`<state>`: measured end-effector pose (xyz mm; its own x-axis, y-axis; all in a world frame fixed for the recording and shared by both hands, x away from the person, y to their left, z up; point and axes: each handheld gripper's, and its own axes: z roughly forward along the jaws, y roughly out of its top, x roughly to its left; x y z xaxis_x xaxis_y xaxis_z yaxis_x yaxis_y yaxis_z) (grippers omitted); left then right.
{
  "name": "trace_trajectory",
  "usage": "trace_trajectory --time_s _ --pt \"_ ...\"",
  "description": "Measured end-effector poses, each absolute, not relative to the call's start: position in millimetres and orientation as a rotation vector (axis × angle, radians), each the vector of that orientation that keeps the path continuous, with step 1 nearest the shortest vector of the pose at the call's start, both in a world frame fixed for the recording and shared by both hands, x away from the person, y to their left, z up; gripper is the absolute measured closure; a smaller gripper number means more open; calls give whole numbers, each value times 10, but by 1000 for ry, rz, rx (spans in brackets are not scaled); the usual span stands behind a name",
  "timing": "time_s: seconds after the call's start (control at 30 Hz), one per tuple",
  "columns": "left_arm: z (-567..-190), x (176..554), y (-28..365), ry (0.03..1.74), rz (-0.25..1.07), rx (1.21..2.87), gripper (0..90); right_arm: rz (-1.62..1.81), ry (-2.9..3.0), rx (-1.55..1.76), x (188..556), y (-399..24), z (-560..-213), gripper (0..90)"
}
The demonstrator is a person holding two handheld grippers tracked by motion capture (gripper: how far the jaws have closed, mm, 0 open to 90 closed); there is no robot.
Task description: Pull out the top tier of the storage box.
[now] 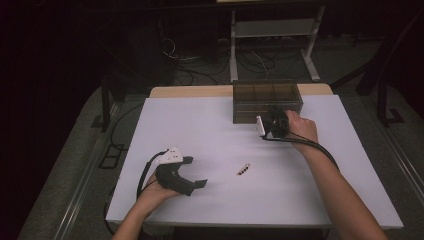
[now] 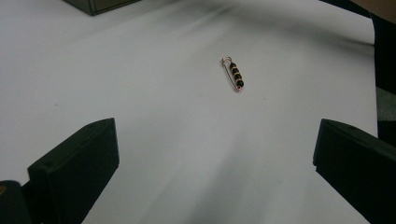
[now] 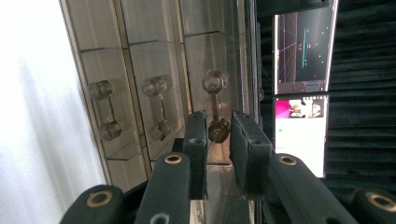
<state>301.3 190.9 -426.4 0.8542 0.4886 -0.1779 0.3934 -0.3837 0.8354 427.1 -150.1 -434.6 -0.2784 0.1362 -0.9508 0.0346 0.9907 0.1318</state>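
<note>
A clear brown drawer box (image 1: 267, 100) stands at the far middle of the white table (image 1: 210, 125). My right gripper (image 1: 272, 116) is at its front face. In the right gripper view the jaws of that gripper (image 3: 219, 119) are shut on the lower knob of a clear drawer handle (image 3: 215, 81), with a pad pressed against each side. A small safety pin with dark beads (image 1: 243, 170) lies on the table. My left gripper (image 1: 196, 172) rests at the near left, open, with the pin (image 2: 235, 74) lying ahead of its empty jaws (image 2: 215, 130).
Two more clear handles (image 3: 105, 109) (image 3: 159, 107) sit on the neighbouring drawers. Behind the box, lit screens (image 3: 303, 46) glow. Past the table's far edge are a metal stand (image 1: 272, 30) and floor cables. A black cable (image 1: 320, 150) trails along the person's right forearm.
</note>
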Motion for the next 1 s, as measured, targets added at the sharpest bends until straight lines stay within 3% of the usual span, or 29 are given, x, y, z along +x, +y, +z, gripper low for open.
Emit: trace_trajectory --time_s 1.0 --pt "-4264 3012 1907 648 118 2018 0 65 1838 83 4189 -1492 -4358 782"
